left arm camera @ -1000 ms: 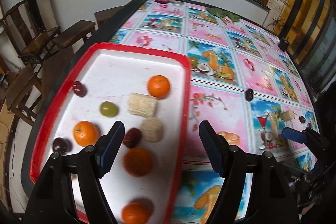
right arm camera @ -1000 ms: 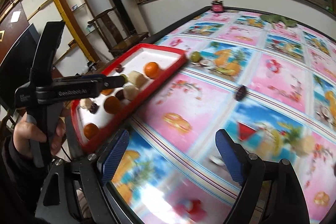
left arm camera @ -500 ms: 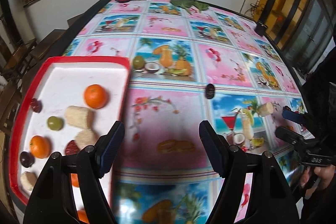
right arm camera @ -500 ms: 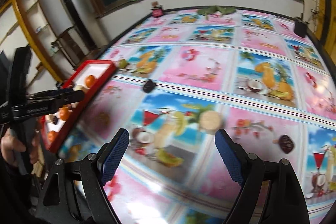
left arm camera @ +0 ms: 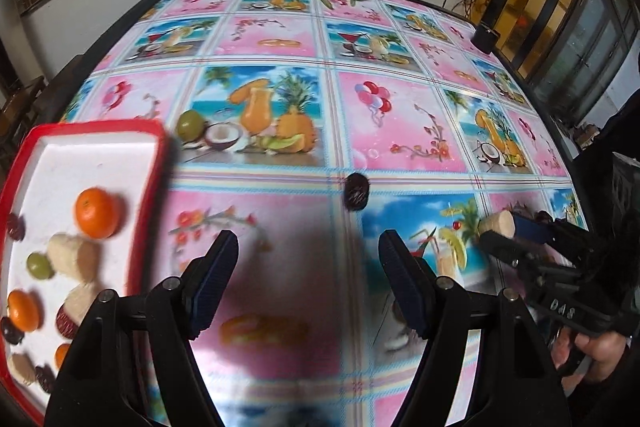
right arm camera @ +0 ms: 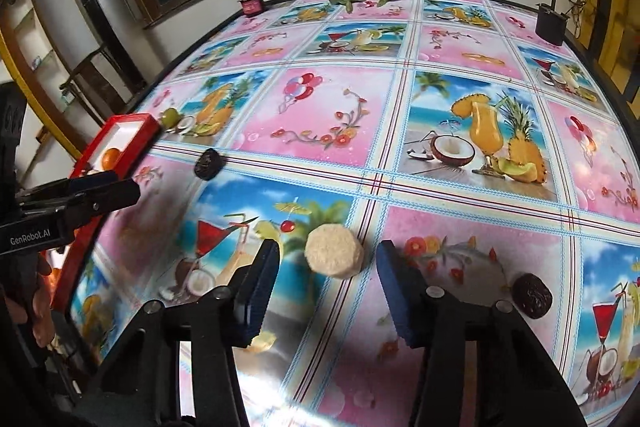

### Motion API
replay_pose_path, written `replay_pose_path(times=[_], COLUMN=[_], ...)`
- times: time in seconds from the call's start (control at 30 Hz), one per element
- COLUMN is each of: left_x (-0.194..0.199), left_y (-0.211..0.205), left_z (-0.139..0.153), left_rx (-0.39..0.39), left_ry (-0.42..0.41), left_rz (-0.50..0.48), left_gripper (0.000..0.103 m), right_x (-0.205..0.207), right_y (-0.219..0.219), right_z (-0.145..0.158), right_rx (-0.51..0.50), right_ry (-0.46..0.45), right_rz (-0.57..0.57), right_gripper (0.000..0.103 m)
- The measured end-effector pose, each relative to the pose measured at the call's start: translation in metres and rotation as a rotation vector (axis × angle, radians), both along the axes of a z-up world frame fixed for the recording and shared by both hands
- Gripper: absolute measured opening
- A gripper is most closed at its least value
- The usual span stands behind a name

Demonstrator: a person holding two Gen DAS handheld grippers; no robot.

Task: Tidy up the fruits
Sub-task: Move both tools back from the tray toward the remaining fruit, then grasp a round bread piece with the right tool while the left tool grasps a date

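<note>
My right gripper (right arm camera: 326, 291) is spread wide with a pale corn chunk (right arm camera: 334, 251) sitting between the fingers on the tablecloth (right arm camera: 460, 227) — not pinched. My left gripper (left arm camera: 308, 283) is apart too, holding nothing, a dark date (left arm camera: 356, 191) just ahead. The red tray (left arm camera: 148, 179) sits to its left with oranges (left arm camera: 96, 213) inside.
</note>
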State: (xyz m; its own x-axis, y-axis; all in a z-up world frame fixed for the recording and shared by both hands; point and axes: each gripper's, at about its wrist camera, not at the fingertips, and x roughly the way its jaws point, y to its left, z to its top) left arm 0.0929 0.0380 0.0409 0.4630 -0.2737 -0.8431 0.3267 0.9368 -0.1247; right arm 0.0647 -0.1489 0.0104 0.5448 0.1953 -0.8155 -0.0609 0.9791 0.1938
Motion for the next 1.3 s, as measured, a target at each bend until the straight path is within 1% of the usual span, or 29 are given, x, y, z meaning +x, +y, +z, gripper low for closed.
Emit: replay_pose_path(times=[0.03, 0.13, 0.2, 0.33, 0.43, 0.47, 0.5, 0.53, 0.77, 0.87, 0.9, 0.93, 1.03, 1.17, 1.3], left_x=[0.002, 0.007, 0.012, 0.019, 0.021, 0.023, 0.024, 0.025, 0.028, 0.03, 0.03, 0.03, 0.03, 0.025, 0.019], left_y=[-0.004, -0.014, -0.019, -0.028, -0.033, -0.036, -0.038, -0.04, -0.051, -0.053, -0.053, -0.053, -0.055, -0.053, -0.049], left_z=[-0.001, -0.006, -0.009, -0.016, -0.018, -0.019, -0.02, -0.021, -0.026, -0.027, -0.027, -0.027, -0.027, -0.027, -0.024], left_rx=[0.0, 0.004, -0.006, -0.001, 0.009, 0.014, 0.016, 0.017, 0.027, 0.038, 0.042, 0.047, 0.059, 0.062, 0.062], left_ry=[-0.002, 0.004, 0.011, 0.026, 0.022, 0.022, 0.024, 0.029, 0.035, 0.03, 0.029, 0.027, 0.021, 0.014, 0.012], left_rz=[-0.006, -0.022, -0.033, -0.044, -0.049, -0.052, -0.055, -0.058, -0.071, -0.071, -0.073, -0.075, -0.082, -0.085, -0.094], left_gripper=[0.066, 0.064, 0.059, 0.054, 0.053, 0.051, 0.044, 0.04, 0.038, 0.027, 0.02, 0.015, 0.015, 0.015, 0.015], right_x=[0.001, 0.002, 0.003, 0.004, 0.004, 0.004, 0.004, 0.004, 0.004, 0.004, 0.004, 0.004, 0.004, 0.004, 0.003], right_y=[0.0, 0.001, 0.001, 0.003, 0.006, 0.006, 0.006, 0.006, 0.007, 0.007, 0.007, 0.007, 0.007, 0.008, 0.009], right_z=[-0.001, -0.002, -0.003, -0.004, -0.004, -0.004, -0.004, -0.004, -0.004, -0.004, -0.004, -0.005, -0.005, -0.005, -0.002], right_rx=[0.0, 0.005, 0.009, -0.001, -0.012, -0.017, -0.019, -0.018, -0.023, -0.026, -0.028, -0.031, -0.039, -0.055, -0.045], right_ry=[0.0, -0.002, -0.001, -0.006, -0.013, -0.014, -0.015, -0.015, -0.016, -0.016, -0.017, -0.017, -0.017, -0.02, -0.024], right_rz=[0.0, 0.006, 0.008, 0.009, 0.011, 0.012, 0.012, 0.012, 0.012, 0.013, 0.013, 0.014, 0.016, 0.018, 0.018], right_gripper=[0.05, 0.05, 0.049, 0.046, 0.044, 0.044, 0.043, 0.042, 0.041, 0.04, 0.039, 0.037, 0.029, 0.028, 0.028])
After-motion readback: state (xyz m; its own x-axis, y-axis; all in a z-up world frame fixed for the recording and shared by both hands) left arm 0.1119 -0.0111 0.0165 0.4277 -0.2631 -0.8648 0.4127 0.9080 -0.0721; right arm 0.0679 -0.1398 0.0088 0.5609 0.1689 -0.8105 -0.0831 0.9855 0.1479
